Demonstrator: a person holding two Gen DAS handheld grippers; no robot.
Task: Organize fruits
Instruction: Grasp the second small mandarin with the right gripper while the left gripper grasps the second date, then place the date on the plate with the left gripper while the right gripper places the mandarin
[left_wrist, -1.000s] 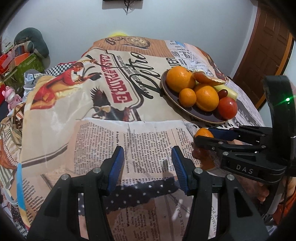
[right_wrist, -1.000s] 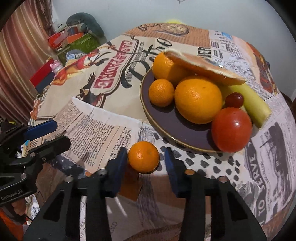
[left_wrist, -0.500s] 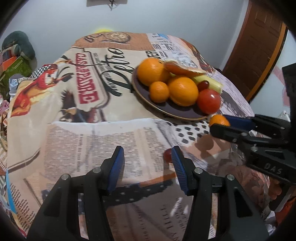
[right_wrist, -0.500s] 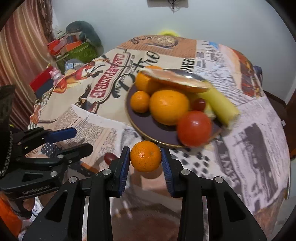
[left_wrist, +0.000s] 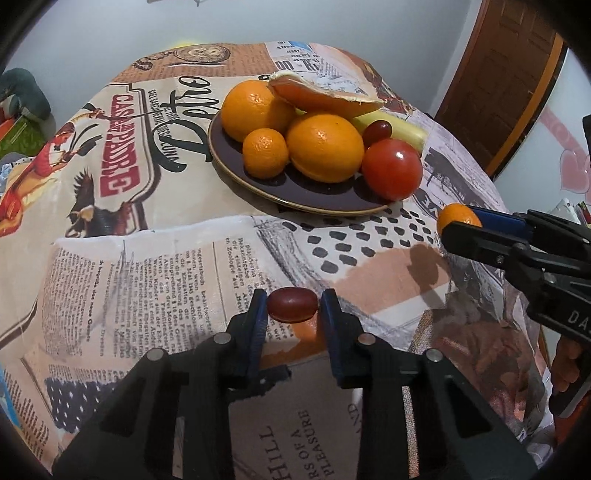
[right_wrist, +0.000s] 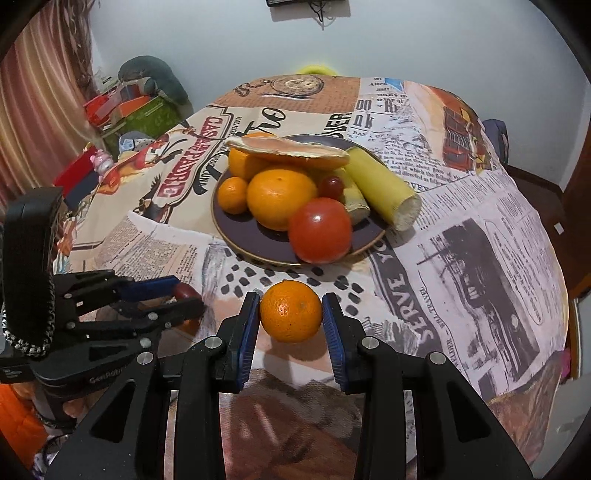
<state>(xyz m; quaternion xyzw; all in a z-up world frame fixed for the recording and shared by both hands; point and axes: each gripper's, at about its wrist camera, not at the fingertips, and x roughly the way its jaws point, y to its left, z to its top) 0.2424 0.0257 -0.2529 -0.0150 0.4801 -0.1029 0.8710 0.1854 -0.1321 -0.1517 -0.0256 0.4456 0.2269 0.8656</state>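
Note:
A dark plate (left_wrist: 266, 186) (right_wrist: 236, 236) on the table holds oranges, a tomato (left_wrist: 392, 174) (right_wrist: 320, 229), a grape, a banana and a peel. My left gripper (left_wrist: 292, 314) is shut on a dark red grape (left_wrist: 291, 304), held just above the cloth in front of the plate; it also shows in the right wrist view (right_wrist: 186, 291). My right gripper (right_wrist: 291, 314) is shut on a small orange (right_wrist: 291, 311), lifted above the table near the plate's front edge; the orange shows in the left wrist view (left_wrist: 458, 218).
A printed patchwork cloth (left_wrist: 147, 258) covers the round table. Boxes and toys (right_wrist: 125, 110) lie on the floor to the left. A wooden door (left_wrist: 509, 74) stands at the right. The table edge falls away near both grippers.
My left gripper moved forward and right and closed on the grape. My right gripper closed on the small orange and lifted it off the cloth.

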